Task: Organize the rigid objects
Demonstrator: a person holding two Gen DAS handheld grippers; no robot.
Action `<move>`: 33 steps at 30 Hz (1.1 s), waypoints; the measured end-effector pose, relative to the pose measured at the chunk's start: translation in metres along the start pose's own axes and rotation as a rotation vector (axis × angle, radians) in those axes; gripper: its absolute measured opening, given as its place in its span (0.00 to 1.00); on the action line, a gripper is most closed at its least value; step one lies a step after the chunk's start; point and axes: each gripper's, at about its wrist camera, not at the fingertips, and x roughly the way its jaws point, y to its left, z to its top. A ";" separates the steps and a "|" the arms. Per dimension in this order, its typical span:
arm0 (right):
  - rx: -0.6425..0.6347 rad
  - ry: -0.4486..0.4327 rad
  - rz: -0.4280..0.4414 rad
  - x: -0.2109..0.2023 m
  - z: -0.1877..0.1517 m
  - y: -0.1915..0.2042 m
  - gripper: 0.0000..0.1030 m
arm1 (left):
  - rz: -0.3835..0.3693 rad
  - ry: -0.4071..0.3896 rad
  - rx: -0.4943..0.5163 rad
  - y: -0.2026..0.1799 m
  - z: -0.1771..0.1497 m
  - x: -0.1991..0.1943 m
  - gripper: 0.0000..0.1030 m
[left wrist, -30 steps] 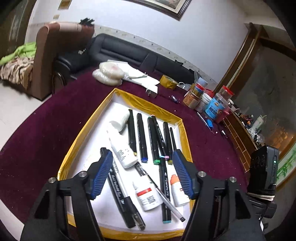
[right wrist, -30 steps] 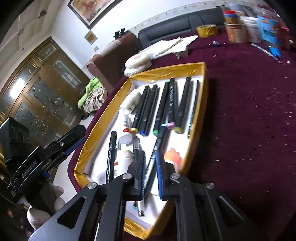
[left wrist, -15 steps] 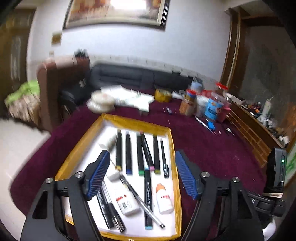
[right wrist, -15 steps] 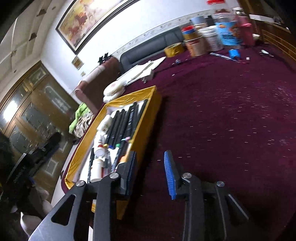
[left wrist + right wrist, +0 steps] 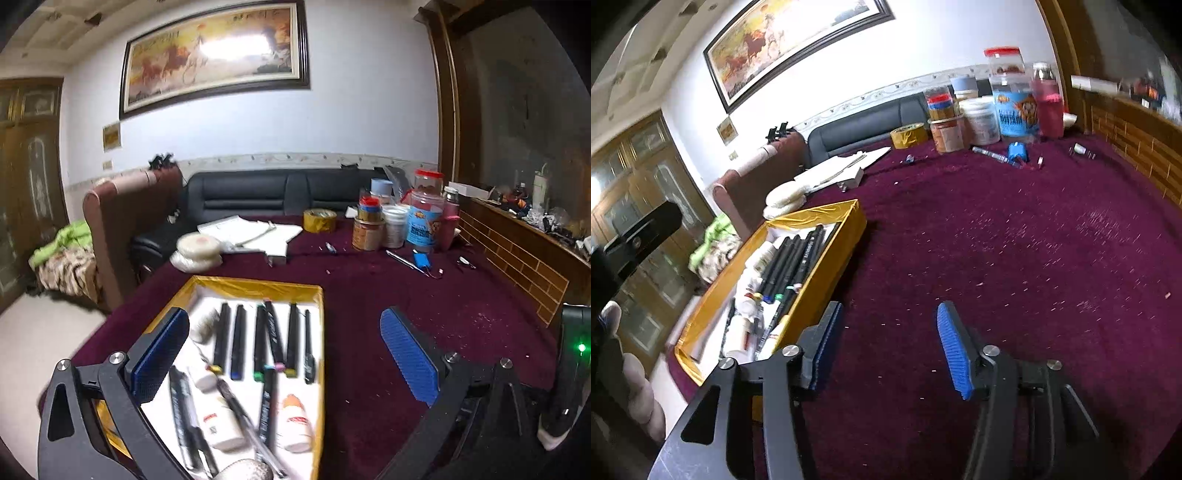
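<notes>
Hovering apart, both grippers [image 5: 284, 354] [image 5: 890, 345] empty; markers [image 5: 258, 339] in tray [image 5: 319, 332]

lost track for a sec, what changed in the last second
The right gripper opened, let go of a black marker in the tray, and pulled right over the bare cloth. The left gripper lifted back, open and empty. The pens look unmoved.
</notes>
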 end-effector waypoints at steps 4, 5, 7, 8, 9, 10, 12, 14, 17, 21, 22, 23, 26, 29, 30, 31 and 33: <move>-0.053 -0.029 -0.070 -0.002 -0.004 0.009 0.59 | -0.047 0.114 -0.035 0.002 -0.008 0.014 1.00; -0.065 -0.031 -0.079 -0.002 -0.004 0.012 0.59 | -0.046 0.148 -0.054 0.004 -0.011 0.016 1.00; -0.086 -0.032 -0.091 0.000 -0.007 0.017 0.60 | -0.006 0.178 -0.065 0.007 -0.017 0.020 1.00; -0.097 -0.032 -0.098 0.000 -0.007 0.020 0.60 | 0.022 0.184 -0.055 0.005 -0.020 0.020 1.00; -0.106 -0.031 -0.103 0.001 -0.008 0.023 0.60 | 0.048 0.189 -0.042 0.004 -0.022 0.020 1.00; -0.119 -0.029 -0.108 0.002 -0.010 0.026 0.60 | 0.082 0.193 -0.026 0.004 -0.023 0.021 1.00; -0.135 -0.024 -0.112 0.003 -0.012 0.031 0.60 | 0.114 0.198 -0.013 0.003 -0.026 0.022 1.00; -0.146 -0.018 -0.117 0.005 -0.014 0.036 0.61 | 0.122 0.209 -0.013 0.006 -0.030 0.024 1.00; -0.146 -0.006 -0.121 0.007 -0.016 0.039 0.61 | 0.119 0.235 -0.022 0.011 -0.034 0.029 1.00; -0.151 0.007 -0.127 0.011 -0.017 0.044 0.61 | 0.119 0.256 -0.034 0.017 -0.037 0.034 1.00; -0.154 0.011 -0.128 0.012 -0.018 0.046 0.61 | 0.118 0.261 -0.037 0.019 -0.037 0.036 1.00; -0.158 0.014 -0.129 0.013 -0.018 0.047 0.61 | 0.118 0.268 -0.042 0.021 -0.038 0.037 1.00; -0.169 0.020 -0.129 0.016 -0.017 0.049 0.61 | 0.113 0.276 -0.053 0.026 -0.039 0.040 1.00; -0.181 0.026 -0.129 0.017 -0.019 0.053 0.61 | 0.110 0.289 -0.062 0.029 -0.040 0.043 1.00; -0.184 0.027 -0.129 0.017 -0.019 0.054 0.61 | 0.109 0.294 -0.065 0.029 -0.041 0.044 1.00; -0.187 0.029 -0.129 0.018 -0.020 0.055 0.61 | 0.106 0.300 -0.069 0.030 -0.041 0.045 1.00; -0.190 0.034 -0.128 0.018 -0.021 0.055 0.61 | 0.103 0.313 -0.072 0.030 -0.043 0.048 1.00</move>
